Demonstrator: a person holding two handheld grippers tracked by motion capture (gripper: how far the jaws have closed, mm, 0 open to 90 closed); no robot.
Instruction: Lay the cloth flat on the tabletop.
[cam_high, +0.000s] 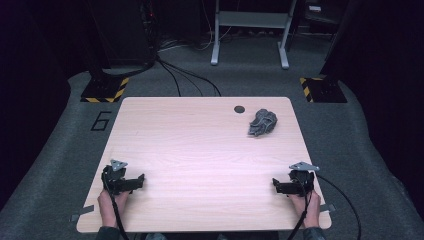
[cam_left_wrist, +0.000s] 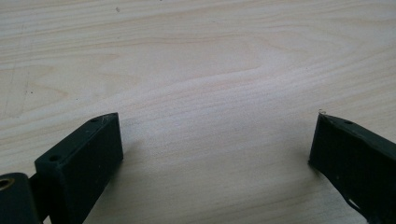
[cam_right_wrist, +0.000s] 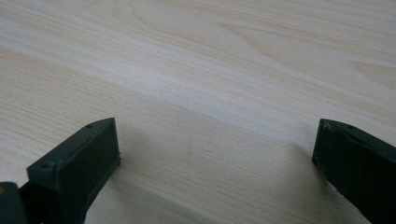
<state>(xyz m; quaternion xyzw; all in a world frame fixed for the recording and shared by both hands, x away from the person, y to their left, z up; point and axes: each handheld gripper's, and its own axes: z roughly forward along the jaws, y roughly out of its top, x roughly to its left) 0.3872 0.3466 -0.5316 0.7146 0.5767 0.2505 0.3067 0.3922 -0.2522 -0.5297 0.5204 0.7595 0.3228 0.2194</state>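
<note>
A crumpled grey cloth (cam_high: 262, 123) lies at the far right of the light wooden table (cam_high: 200, 150), near a small dark round hole (cam_high: 239, 108). My left gripper (cam_high: 141, 181) rests near the table's front left, held by a hand, its tip turned toward the middle. My right gripper (cam_high: 275, 185) rests near the front right, tip also turned inward. In the left gripper view my left gripper (cam_left_wrist: 217, 121) stands open over bare wood. Bare wood also lies between the wide-apart jaws of my right gripper (cam_right_wrist: 217, 126) in the right gripper view. Both are far from the cloth.
Grey carpet surrounds the table. Black stands with yellow-black striped bases (cam_high: 104, 90) (cam_high: 320, 87) stand at the far corners. A grey metal frame (cam_high: 250, 30) and cables (cam_high: 185, 75) lie on the floor beyond. A number 6 mark (cam_high: 101, 120) is on the floor at left.
</note>
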